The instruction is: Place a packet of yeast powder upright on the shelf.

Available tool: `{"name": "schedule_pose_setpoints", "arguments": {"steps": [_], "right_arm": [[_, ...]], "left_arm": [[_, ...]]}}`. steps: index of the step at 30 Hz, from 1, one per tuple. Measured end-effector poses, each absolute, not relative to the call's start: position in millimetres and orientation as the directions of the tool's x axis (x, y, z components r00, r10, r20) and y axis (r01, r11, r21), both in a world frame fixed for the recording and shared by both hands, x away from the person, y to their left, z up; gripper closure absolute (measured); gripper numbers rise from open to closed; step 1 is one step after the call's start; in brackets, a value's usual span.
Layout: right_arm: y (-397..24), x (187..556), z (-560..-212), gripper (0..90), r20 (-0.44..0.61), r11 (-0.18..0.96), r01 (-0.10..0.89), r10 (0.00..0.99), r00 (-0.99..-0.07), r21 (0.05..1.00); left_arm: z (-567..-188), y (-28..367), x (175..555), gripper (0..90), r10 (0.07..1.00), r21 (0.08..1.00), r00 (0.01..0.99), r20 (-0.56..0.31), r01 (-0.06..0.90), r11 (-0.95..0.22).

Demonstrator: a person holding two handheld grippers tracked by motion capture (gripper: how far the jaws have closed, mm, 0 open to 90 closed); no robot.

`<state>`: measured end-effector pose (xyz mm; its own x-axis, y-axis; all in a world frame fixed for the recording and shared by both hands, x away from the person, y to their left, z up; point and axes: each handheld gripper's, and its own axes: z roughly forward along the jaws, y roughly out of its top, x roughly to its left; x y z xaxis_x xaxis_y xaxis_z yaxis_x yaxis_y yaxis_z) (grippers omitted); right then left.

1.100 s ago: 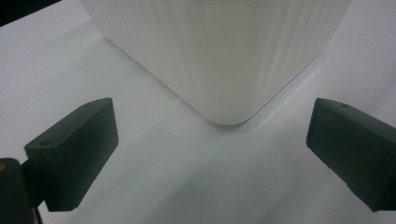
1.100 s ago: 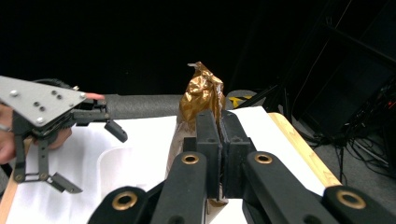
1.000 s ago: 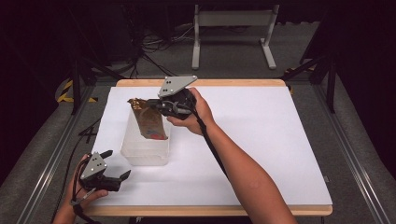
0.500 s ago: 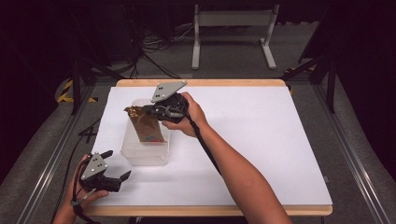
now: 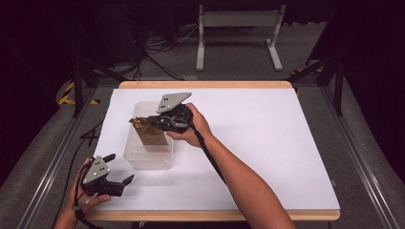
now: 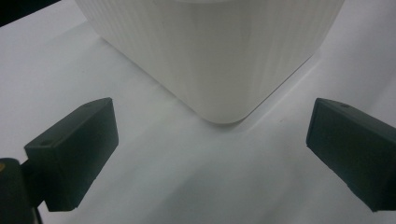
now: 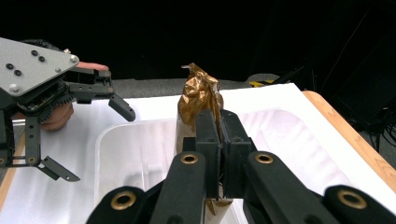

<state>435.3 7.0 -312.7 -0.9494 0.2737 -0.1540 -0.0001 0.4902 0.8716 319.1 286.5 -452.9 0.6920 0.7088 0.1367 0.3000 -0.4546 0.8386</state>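
Gold foil pouch (image 5: 152,132), crinkled at its top, hangs upright over a clear plastic tub (image 5: 148,155) on the left half of a white table (image 5: 267,143). The right gripper (image 5: 154,122) has its two black jaws clenched flat on the pouch's upper part, and the pouch's lower end dips inside the tub's rim. In the right gripper view, the pouch (image 7: 200,100) rises between the pressed-together jaws of this gripper (image 7: 219,140), with the tub's pale interior (image 7: 289,140) spread below it. The person's right hand (image 5: 191,128) wraps the gripper body, the forearm reaching in from the bottom edge.

Near the table's front left corner, the left gripper (image 5: 119,183) rests low on the surface, held by the left hand (image 5: 81,198), jaws released and spread wide. Its own view shows the two black jaws (image 6: 210,140) far apart, with a rounded corner of the tub (image 6: 224,60) just beyond them, not touched.
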Motion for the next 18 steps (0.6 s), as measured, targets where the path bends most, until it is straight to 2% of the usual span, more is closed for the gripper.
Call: {"name": "schedule_pose_setpoints", "arguments": {"steps": [9,18], "right_arm": [[0.9,434.1,-320.1,86.9,-0.133,0.463,0.019,0.293,-0.947,0.886],[-6.5,432.3,-322.3,84.9,-0.158,0.483,0.014,0.313,-0.936,0.876]], "left_arm": [[-453.4,285.8,319.5,3.2,0.708,0.835,0.693,0.136,0.305,-0.459],[-454.0,286.2,319.4,3.2,0.71,0.833,0.691,0.135,0.309,-0.46]]}}
